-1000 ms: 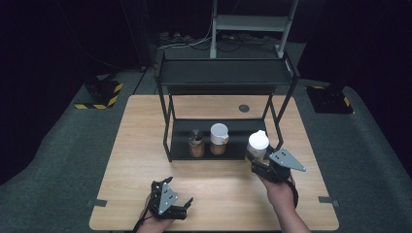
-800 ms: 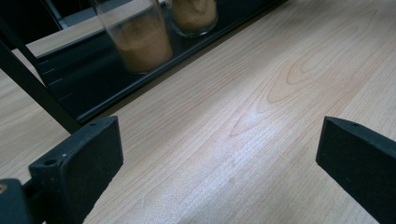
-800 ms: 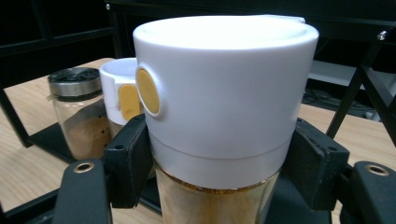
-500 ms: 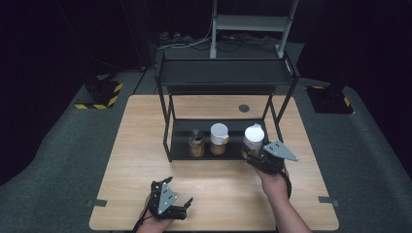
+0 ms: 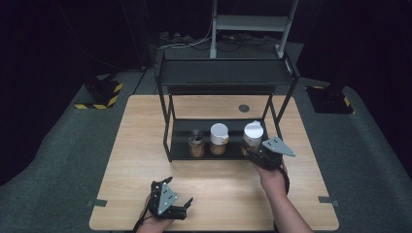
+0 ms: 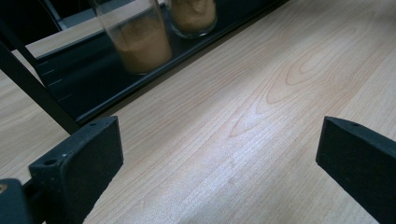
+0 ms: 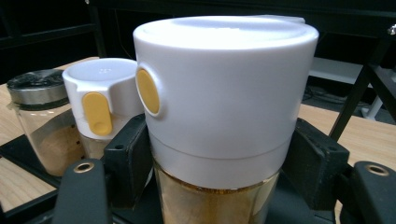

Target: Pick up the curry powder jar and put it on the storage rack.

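Three jars share the rack's low shelf (image 5: pixel 182 138). Left gripper (image 5: pixel 180 209), released and holding nothing, rests on the near bench (image 5: pixel 145 126), likely waiting. Metal-lidded jar (image 5: pixel 196 144) stands leftmost, white-capped jar (image 5: pixel 218 138) in the middle. Right gripper (image 5: pixel 253 154) grasps the white-lidded jar (image 7: pixel 219 93) below its cap, upright at the shelf's right end. No writing is legible.

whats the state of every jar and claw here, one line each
held jar: white lid closed, clamped in right claw, at the rack's lower shelf
middle jar: white lid closed, upright on shelf
metal-lid jar: capped, upright on shelf
right claw: shut on held jar
left claw: open, nothing between jaws
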Available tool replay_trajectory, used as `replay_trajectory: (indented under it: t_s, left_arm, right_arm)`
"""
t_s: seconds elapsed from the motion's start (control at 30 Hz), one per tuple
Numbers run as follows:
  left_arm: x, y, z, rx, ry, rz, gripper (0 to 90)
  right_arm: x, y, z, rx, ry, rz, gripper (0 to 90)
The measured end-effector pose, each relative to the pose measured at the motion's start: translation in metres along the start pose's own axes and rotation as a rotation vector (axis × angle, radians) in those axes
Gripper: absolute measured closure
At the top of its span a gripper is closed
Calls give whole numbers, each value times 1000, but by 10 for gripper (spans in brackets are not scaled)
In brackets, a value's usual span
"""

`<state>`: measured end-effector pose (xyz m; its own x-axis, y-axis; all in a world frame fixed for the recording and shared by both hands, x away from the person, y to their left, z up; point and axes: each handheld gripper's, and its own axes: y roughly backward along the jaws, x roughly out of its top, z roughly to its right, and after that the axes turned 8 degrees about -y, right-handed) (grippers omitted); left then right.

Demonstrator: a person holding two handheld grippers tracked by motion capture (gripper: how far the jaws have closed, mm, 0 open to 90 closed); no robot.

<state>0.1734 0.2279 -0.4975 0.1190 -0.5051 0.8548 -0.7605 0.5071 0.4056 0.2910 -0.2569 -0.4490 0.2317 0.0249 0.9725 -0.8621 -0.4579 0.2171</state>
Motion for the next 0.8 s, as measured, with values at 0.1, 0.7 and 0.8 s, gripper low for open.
replay_trajectory:
  t_s: [0.1, 0.7, 0.8]
  left_arm:
    - [0, 0, 0, 0, 1, 0, 8]
    - [-2, 1, -1, -4, 4, 10, 8]
    - [-2, 1, -1, -4, 6, 12, 8]
  right_arm:
    - [-1, -2, 1, -1, -2, 3, 301]
    - [-6, -24, 4, -12, -9, -12, 301]
    - [-7, -25, 4, -14, -10, -15, 301]
